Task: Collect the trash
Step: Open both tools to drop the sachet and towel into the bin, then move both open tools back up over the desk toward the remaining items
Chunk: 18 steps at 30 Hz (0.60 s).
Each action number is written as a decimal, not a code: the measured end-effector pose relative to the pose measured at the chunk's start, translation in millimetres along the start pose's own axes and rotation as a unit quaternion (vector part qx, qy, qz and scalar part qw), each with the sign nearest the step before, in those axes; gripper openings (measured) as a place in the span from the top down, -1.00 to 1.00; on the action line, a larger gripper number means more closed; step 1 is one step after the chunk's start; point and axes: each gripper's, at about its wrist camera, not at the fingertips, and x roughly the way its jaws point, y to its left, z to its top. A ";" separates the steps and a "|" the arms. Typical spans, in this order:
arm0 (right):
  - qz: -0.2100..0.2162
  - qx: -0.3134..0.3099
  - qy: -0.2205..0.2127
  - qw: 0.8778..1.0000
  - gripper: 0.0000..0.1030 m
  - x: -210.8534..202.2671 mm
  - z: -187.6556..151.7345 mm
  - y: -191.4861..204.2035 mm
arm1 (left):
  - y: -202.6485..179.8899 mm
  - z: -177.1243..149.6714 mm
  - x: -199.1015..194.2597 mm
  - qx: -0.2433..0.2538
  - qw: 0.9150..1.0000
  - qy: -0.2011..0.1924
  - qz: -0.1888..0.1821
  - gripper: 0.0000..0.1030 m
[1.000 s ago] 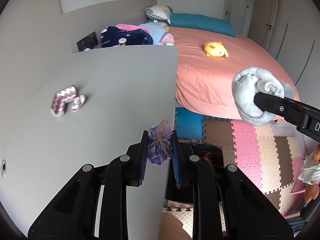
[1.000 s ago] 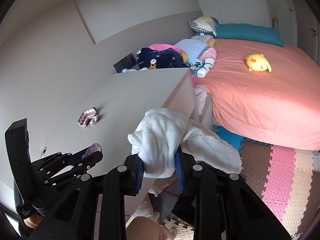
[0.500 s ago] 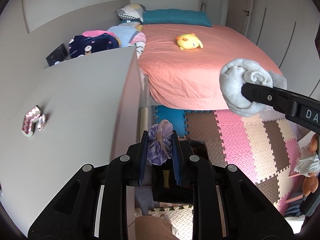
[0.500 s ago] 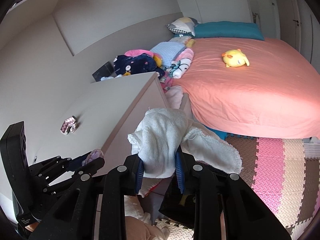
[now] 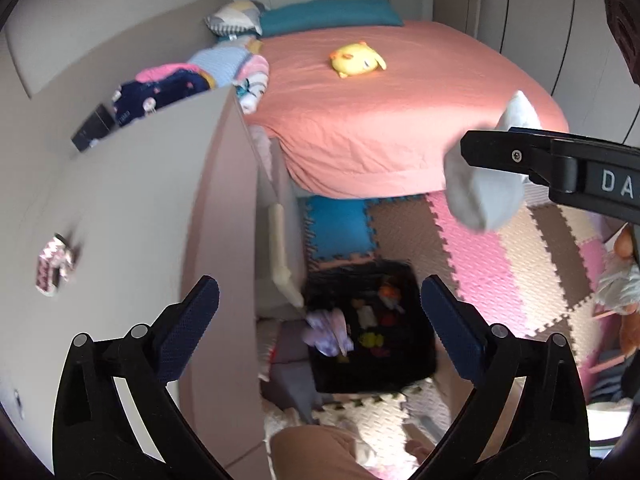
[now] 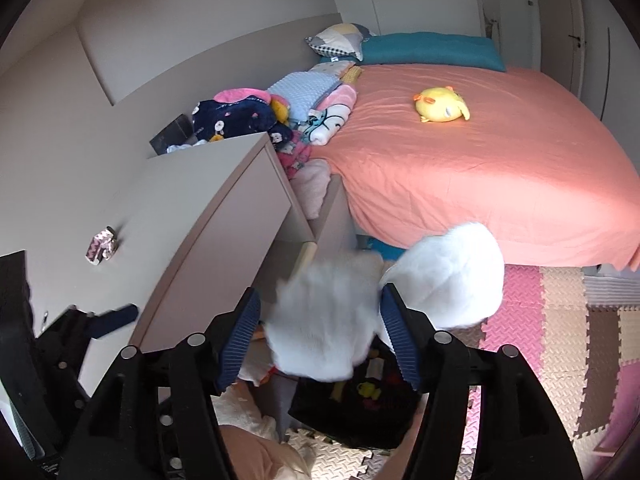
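Pink and tan foam mats (image 5: pixel 516 248) cover the bedroom floor beside the coral bed (image 5: pixel 400 120), and a black bin (image 5: pixel 372 332) sits at six o'clock below both tools. The left gripper (image 5: pixel 320 312) has its jaws spread wide and empty; a purple wrapper (image 5: pixel 326 330) shows blurred at the bin's nine o'clock rim, whether landed or falling I cannot tell. The right gripper (image 6: pixel 320 340) is parted too, with a white cloth (image 6: pixel 324 320) loose between its jaws. Judged: keep both centred over the bin.
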 end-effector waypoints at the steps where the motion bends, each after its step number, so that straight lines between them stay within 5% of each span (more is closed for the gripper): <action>1: -0.006 0.001 -0.004 1.000 -0.31 -0.7 0.1 -1.5 | 1.3 0.0 0.1 0.002 1.000 0.002 0.001 -0.89; 18: -0.007 0.007 -0.005 1.000 -0.35 1.5 -2.6 -1.8 | 15.0 -8.7 1.4 -0.018 1.000 0.005 0.008 -0.89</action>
